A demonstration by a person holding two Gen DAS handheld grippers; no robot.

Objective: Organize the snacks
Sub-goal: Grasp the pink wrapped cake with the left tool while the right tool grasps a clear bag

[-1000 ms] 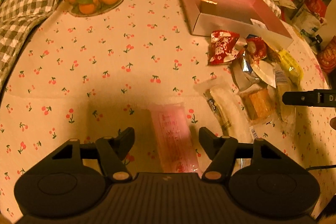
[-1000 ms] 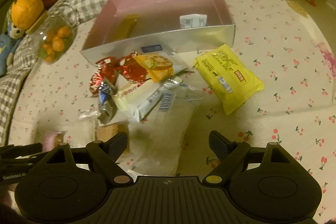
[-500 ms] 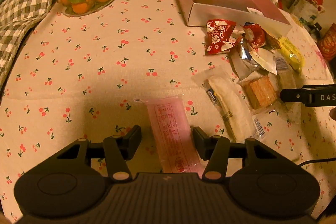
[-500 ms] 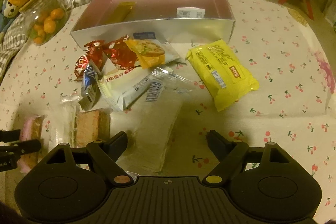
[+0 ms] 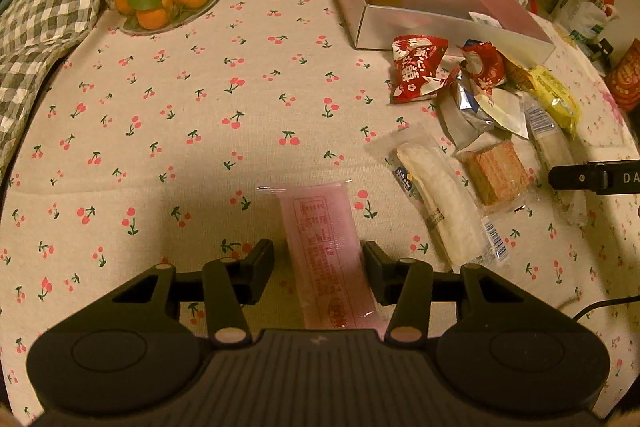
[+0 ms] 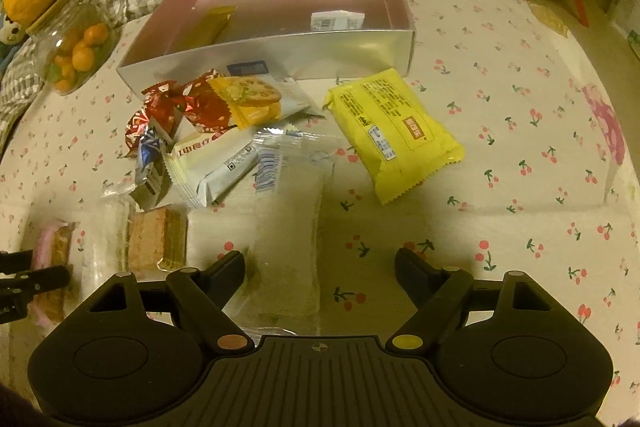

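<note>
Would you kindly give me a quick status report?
Left claw open, straddling pink snack bar. Right claw open over clear-wrapped snack. Pink box beyond the pile, path unobstructed.

The left gripper (image 5: 318, 259) sits low at the bottom centre of its frame, jaws partly apart. The right gripper (image 6: 320, 267), bottom centre of its own view, is spread wider.

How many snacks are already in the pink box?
2: a gold packet at the left end of the box and a white packet toward the right. The near wall may hide more.
</note>
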